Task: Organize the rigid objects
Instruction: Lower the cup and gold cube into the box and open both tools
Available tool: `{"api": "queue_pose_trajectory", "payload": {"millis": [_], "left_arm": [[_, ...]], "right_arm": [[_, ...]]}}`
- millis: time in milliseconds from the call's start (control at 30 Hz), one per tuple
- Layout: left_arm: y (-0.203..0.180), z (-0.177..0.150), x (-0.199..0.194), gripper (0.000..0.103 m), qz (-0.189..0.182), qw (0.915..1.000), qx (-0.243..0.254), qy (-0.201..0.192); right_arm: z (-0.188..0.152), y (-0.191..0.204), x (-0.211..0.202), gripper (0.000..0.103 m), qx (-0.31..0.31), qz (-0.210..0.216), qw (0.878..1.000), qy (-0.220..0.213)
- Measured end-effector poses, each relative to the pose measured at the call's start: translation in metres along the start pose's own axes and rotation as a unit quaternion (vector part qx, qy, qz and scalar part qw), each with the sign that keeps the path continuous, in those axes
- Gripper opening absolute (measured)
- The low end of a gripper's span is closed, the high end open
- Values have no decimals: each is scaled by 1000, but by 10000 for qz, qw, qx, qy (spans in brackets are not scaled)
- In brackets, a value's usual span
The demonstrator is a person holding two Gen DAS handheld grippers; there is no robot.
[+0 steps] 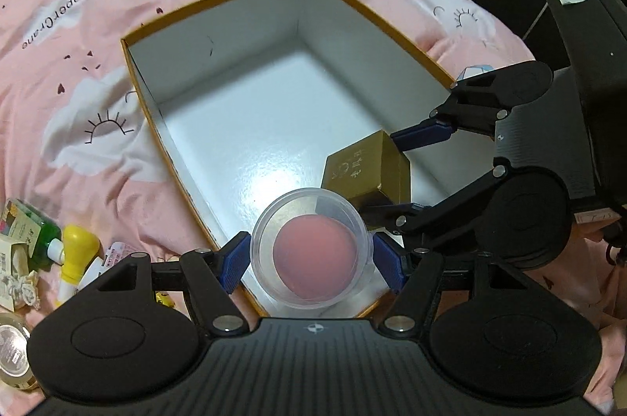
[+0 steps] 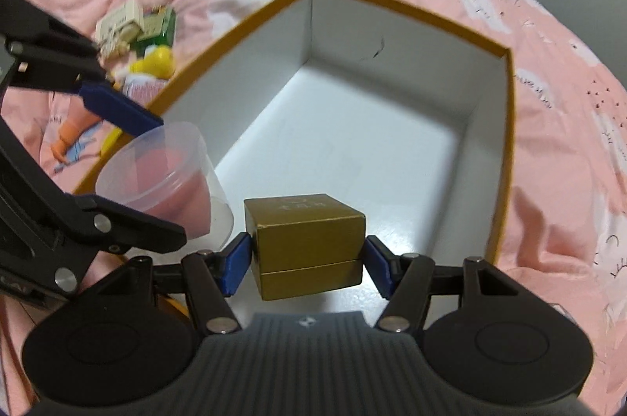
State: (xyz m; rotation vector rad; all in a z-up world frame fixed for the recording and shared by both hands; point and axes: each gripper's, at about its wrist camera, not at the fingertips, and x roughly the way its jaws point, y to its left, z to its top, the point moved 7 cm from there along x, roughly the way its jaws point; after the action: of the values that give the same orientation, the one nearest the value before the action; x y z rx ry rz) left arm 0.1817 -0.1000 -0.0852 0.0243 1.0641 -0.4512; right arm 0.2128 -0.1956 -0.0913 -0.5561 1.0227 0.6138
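From the left wrist camera, the left gripper (image 1: pixel 311 259) is clamped on a clear plastic tub (image 1: pixel 309 247) with something pink inside; both blue pads press against its sides. The tub hangs over the near corner of a large open box (image 1: pixel 219 36) with orange outer walls and a white interior, which sits on a bed covered by a pink quilt (image 1: pixel 98 36) printed with clouds. To the right, the right gripper (image 1: pixel 392 173) reaches in from the side and grasps a gold box (image 1: pixel 364 169), held above the box's white floor just beyond the tub. On the quilt at the near left lie a yellow bottle (image 1: pixel 76 251), a green bottle (image 1: pixel 45 239) and some small cartons (image 1: pixel 15 251).

From the right wrist camera, the right gripper (image 2: pixel 307 259) is clenched on the gold box (image 2: pixel 305 239), one blue pad pressing on each side, with the box above the near part of the open box's (image 2: pixel 505 149) white floor. At the left, the left gripper (image 2: pixel 145 177) holds the clear plastic tub (image 2: pixel 164 173) tilted, over the box's left wall and just beside the gold box. Beyond that wall, on the pink quilt (image 2: pixel 548 181), lie the yellow bottle (image 2: pixel 156 61), the green bottle (image 2: pixel 160 28) and the cartons (image 2: pixel 121 20).
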Motion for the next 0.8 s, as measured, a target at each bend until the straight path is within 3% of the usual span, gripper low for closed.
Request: {"api": "queue_pose_trajectory", "payload": {"millis": [233, 800], "left_arm": [[2, 2, 4, 78, -89, 9999, -107, 70], [11, 1, -1, 86, -605, 9964, -591, -73]], "right_arm": [[-2, -2, 4, 62, 119, 221, 9996, 97], [3, -1, 2, 62, 84, 235, 9995, 180]]}}
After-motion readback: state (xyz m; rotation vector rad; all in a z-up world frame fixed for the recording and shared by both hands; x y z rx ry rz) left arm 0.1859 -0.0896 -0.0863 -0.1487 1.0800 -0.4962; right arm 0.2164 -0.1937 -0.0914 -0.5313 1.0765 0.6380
